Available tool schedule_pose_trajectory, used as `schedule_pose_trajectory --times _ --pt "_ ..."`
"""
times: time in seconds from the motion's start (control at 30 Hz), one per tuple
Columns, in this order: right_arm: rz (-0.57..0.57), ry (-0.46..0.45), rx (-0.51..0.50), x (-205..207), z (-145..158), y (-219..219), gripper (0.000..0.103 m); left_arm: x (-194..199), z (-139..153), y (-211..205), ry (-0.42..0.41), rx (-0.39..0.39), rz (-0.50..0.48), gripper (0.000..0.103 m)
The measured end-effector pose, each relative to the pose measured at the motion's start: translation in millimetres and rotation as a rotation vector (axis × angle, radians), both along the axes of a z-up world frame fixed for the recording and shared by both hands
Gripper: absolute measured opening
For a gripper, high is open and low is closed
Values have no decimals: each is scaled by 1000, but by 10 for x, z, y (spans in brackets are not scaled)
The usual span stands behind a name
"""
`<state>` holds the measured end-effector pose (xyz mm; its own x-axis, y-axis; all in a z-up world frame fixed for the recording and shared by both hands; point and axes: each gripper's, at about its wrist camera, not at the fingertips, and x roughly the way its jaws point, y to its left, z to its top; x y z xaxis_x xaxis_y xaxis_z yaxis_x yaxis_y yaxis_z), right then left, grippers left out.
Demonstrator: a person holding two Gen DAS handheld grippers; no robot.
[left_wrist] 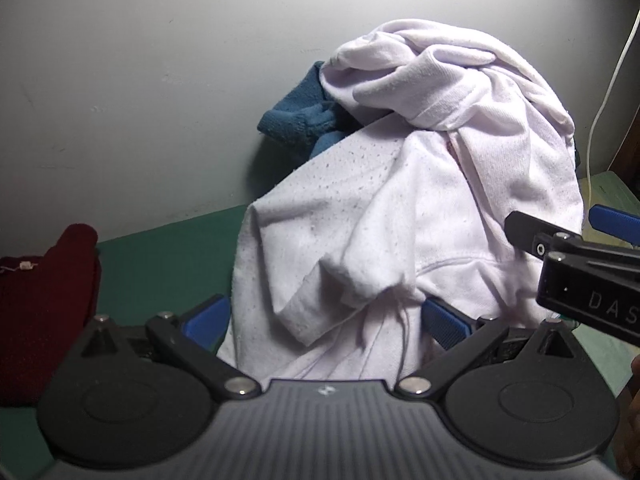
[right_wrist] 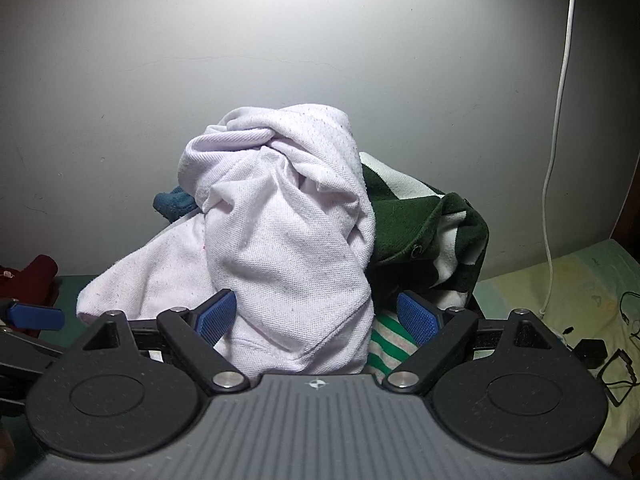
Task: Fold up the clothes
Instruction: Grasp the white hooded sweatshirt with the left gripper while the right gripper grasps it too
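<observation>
A crumpled pale lilac shirt lies on top of a heap of clothes against the wall; it also shows in the right wrist view. My left gripper is open, its blue pads on either side of the shirt's lower folds. My right gripper is open, its pads on either side of a hanging lobe of the same shirt. The right gripper's fingers show at the right edge of the left wrist view. A blue garment and a green-and-white striped garment lie under the shirt.
A dark red garment lies at the left on the green surface. A white cable hangs down the wall at the right. Small dark items and glasses lie on pale bedding at the far right.
</observation>
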<state>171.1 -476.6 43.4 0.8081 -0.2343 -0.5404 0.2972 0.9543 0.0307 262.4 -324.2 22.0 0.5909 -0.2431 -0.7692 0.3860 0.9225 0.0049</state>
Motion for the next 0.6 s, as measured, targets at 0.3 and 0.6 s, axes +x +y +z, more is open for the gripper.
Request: schedule_pose_trajectory --times 0.3,0.6 --pt "82 -43 35 -42 -96 -1 23 96 -32 37 43 -91 -69 85" --pt "93 -118 -33 -299 3 134 11 -85 119 28 24 -132 -110 23"
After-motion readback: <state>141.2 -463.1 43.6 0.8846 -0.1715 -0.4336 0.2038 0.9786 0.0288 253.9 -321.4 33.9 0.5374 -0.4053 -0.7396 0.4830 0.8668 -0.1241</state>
